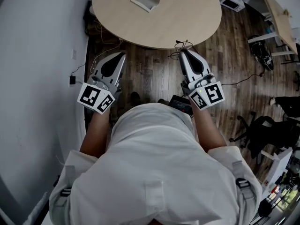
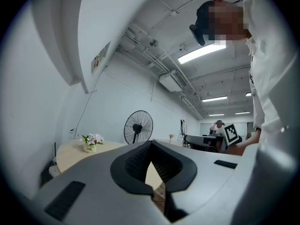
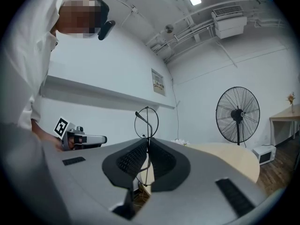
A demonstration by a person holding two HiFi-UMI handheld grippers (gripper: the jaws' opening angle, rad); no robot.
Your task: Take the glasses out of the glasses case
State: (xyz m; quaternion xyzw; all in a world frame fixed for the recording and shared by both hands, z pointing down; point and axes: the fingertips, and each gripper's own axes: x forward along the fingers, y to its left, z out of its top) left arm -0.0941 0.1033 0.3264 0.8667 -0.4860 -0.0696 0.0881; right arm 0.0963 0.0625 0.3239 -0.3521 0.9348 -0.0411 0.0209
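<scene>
Dark plank floor (image 1: 154, 74) underfoot, with a round pale wooden table (image 1: 187, 18) just ahead, near the white wall (image 1: 37, 55). On the far part of that tabletop, a pale grey glasses case (image 1: 144, 1), lying alone and seemingly open. Held low in front of the table's near edge, side by side and well apart from each other, the left gripper (image 1: 119, 55) and the right gripper (image 1: 183, 51). At the right gripper's tip, a thin dark wire shape: the glasses (image 1: 183, 44), out of the case and well apart from it, over the table's rim. From the right gripper view, jaws of the right gripper (image 3: 147, 142) clamped on the glasses (image 3: 146, 123), one round wire rim and a temple arm standing up above the pinch, more wire hanging below it. From the left gripper view, jaws of the left gripper (image 2: 151, 146) pressed tip to tip with nothing between them, only tabletop showing through the gap beneath. Beyond, a standing fan (image 2: 138, 127) by the wall and a small pot of flowers (image 2: 92, 139) on the table.
</scene>
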